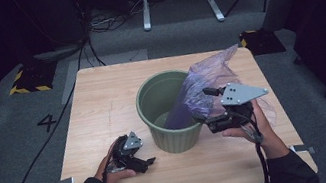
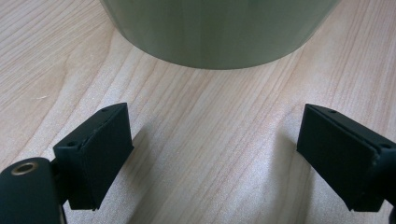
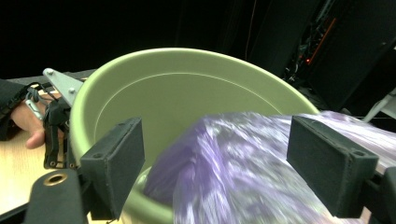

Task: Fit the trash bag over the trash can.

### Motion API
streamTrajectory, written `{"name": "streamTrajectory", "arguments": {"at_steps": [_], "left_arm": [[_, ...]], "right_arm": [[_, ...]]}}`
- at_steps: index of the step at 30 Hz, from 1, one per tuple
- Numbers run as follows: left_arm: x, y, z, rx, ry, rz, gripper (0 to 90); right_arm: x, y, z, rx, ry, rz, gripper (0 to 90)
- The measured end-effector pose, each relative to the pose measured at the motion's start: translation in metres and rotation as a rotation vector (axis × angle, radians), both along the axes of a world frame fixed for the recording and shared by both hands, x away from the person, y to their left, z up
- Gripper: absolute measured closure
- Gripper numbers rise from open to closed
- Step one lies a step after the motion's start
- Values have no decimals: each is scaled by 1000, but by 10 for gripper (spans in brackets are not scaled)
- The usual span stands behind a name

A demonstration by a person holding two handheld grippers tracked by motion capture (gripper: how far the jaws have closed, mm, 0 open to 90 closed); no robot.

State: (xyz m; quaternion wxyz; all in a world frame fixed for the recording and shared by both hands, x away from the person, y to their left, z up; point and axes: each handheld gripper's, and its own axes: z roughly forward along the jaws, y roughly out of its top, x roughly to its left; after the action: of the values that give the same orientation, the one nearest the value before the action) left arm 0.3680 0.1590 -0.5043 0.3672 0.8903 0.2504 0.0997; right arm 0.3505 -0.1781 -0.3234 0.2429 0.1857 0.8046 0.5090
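My left claw (image 1: 149,162) rests low on the wooden table (image 1: 102,102), at the left of the green bin (image 1: 167,113). In the left gripper view its jaws stand wide apart with only bare wood between them, and they point at the lower wall of the bin (image 2: 219,32), near it but not touching. It holds nothing.

The bin stands upright near the middle of the table, its round mouth facing up. It is a pale olive green plastic bin with a smooth wall and a rolled rim (image 3: 187,53).

The purple plastic bag (image 1: 201,87) is at the right side of the bin. Its long axis is slanted: the lower end goes down inside the bin, and the upper end rises over the right rim, toward the far right corner of the table. The bag is thin, half transparent and crumpled, with pale shiny folds. In the right gripper view the bag (image 3: 243,168) is blurred.

My right claw (image 1: 202,116) is at the right rim of the bin. Its jaws stand wide, the bag lies between them, and the pads do not press on it.
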Motion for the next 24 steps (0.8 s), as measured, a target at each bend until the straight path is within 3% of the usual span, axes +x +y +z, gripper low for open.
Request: {"name": "streamTrajectory", "arguments": {"at_steps": [12,18,21,23,24], "left_arm": [[0,0,0,0,0,0,98],[0,0,0,0,0,-1,98],[0,0,0,0,0,-1,98],[0,0,0,0,0,-1,98],[0,0,0,0,0,-1,98]], "right_arm": [[-35,-57,-16,-61,-33,-134,174],[-34,-78,-41,-89,1,-195,167],[-31,-85,-55,-126,14,-233,168],[-28,-89,-63,-141,16,-257,216],[-27,-90,-66,-134,19,-256,294]]}}
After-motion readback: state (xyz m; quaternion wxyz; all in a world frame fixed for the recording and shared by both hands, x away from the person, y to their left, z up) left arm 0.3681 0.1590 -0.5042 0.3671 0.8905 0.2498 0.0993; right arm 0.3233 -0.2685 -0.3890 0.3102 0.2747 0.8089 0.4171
